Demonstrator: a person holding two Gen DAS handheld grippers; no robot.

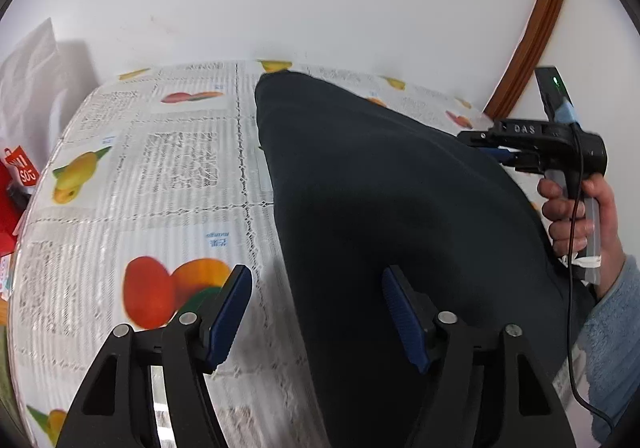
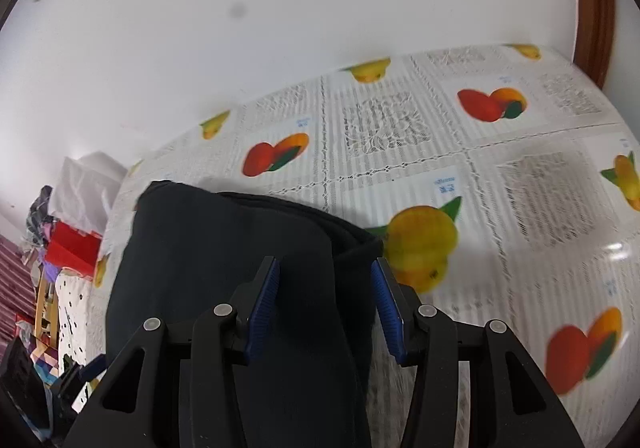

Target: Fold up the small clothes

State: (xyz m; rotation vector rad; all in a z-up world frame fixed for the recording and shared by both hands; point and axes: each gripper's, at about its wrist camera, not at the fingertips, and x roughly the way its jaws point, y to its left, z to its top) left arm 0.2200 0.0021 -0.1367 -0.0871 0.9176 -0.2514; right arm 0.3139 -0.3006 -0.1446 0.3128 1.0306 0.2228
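A dark navy garment lies flat on the table with the fruit-print cloth. My left gripper is open, just above the garment's near left edge; its right finger is over the fabric, its left finger over the cloth. The right gripper, held in a hand, is at the garment's far right edge. In the right wrist view my right gripper is open, over the garment near its folded right edge, nothing between the pads.
A white wall stands behind the table. A wooden frame runs up at the right. A white bag and a red bag sit off the table's left edge. Clutter lies beyond that edge.
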